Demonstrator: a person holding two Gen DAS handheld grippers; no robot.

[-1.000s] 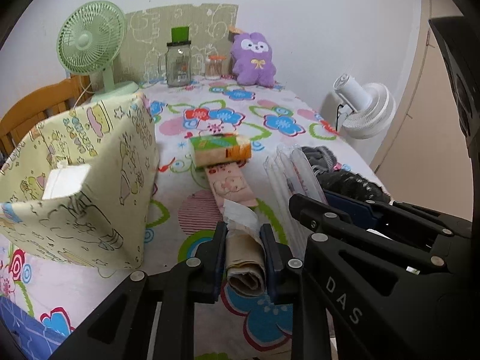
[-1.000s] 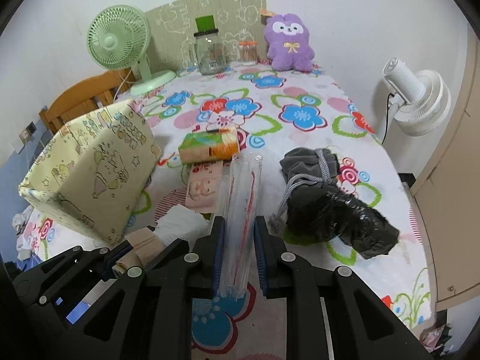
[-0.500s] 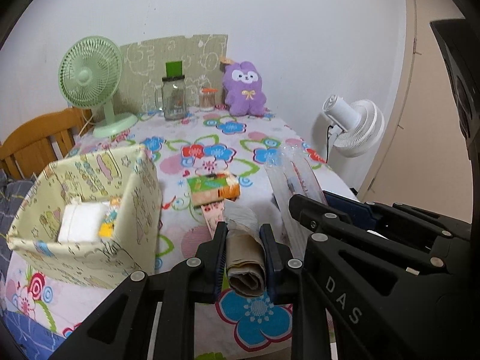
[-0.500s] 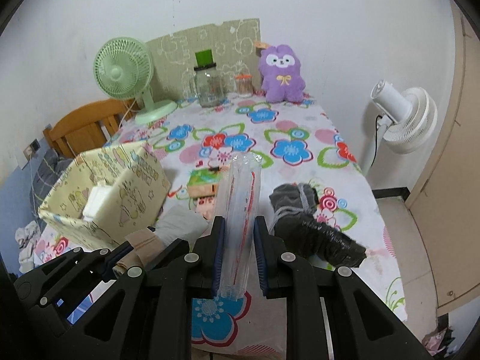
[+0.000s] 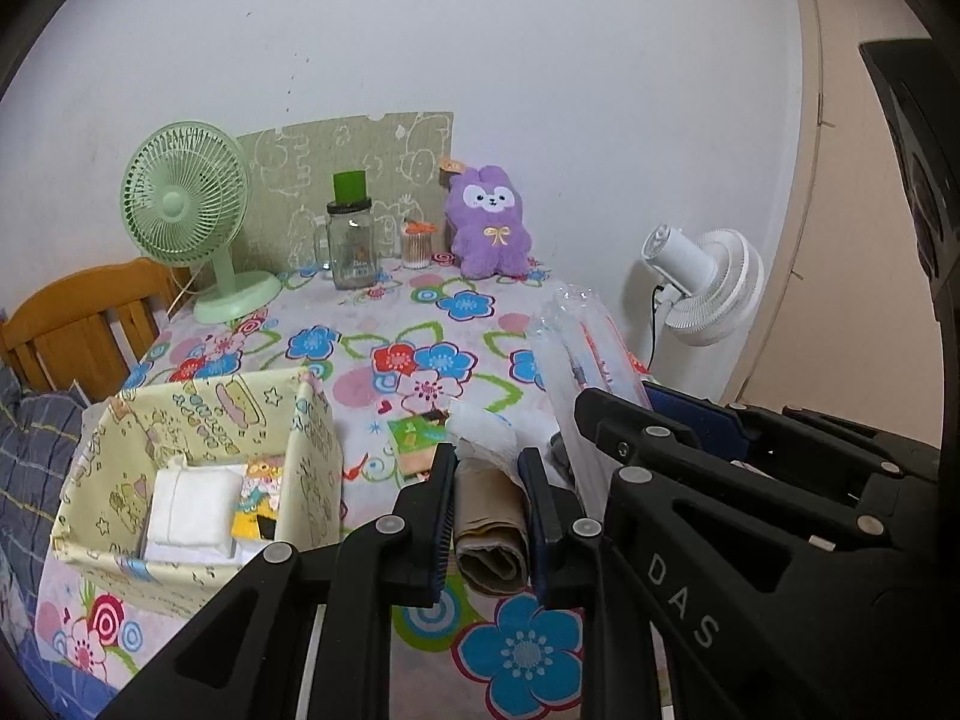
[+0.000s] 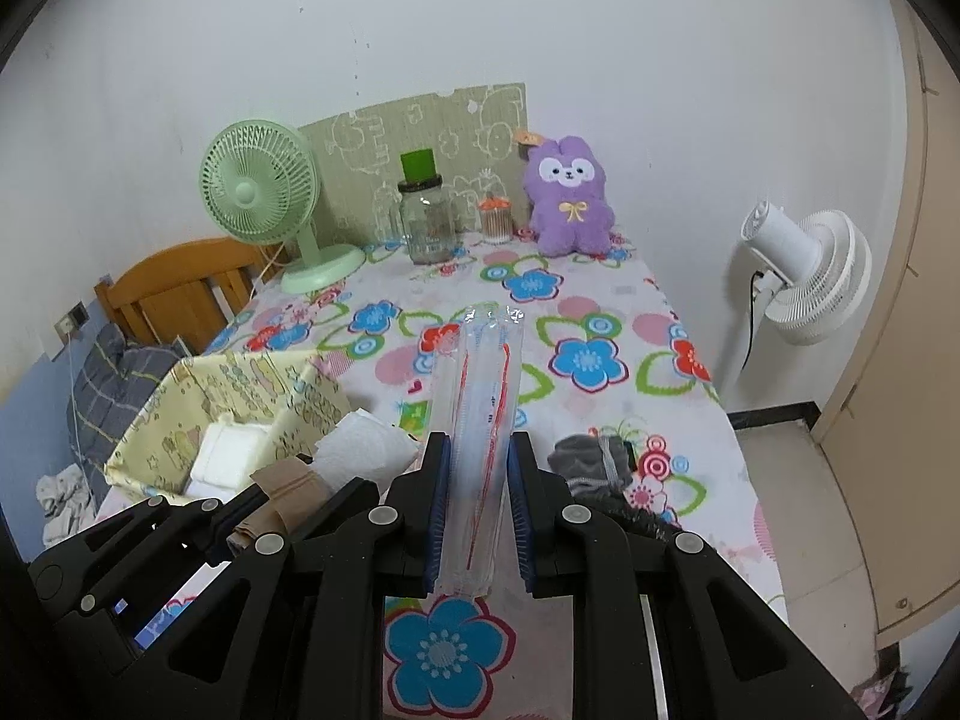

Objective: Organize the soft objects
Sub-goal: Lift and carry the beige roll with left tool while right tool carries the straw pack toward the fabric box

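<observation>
Far left, a wooden chair (image 5: pixel 78 324) stands against the table (image 5: pixel 420 324), which wears a flowered cloth. A green desk fan (image 5: pixel 186 210) stands at the table's back left corner.

Near left edge of table: yellow fabric box (image 5: pixel 198 474), open-topped. Inside it lie a white folded pad (image 5: pixel 192 507) and a small yellow packet (image 5: pixel 258 510) just beside it.

Left gripper (image 5: pixel 489 516) is clamped on a tan rolled cloth (image 5: pixel 489 528), held above the table's near edge, to the right of the box. A white crumpled piece (image 5: pixel 483 426) sits at the roll's far end. Beyond it, a green-and-orange packet (image 5: pixel 420 438) lies on the cloth, partly hidden.

Back centre: glass jar (image 5: pixel 351 252) with a green cap, a small jar (image 5: pixel 416 246) with an orange lid, then a purple plush rabbit (image 5: pixel 489 222) against the wall.

Right gripper (image 6: pixel 477 516) is clenched around a clear plastic sleeve (image 6: pixel 480 420) with red print, held upright-tilted over the table, just right of the left gripper.

Right of that, a dark grey bundle (image 6: pixel 591 462) rests on the table near its right edge, partly behind the right gripper's finger.

Off the table at far right, a white fan (image 6: pixel 804 276) stands on the floor.
</observation>
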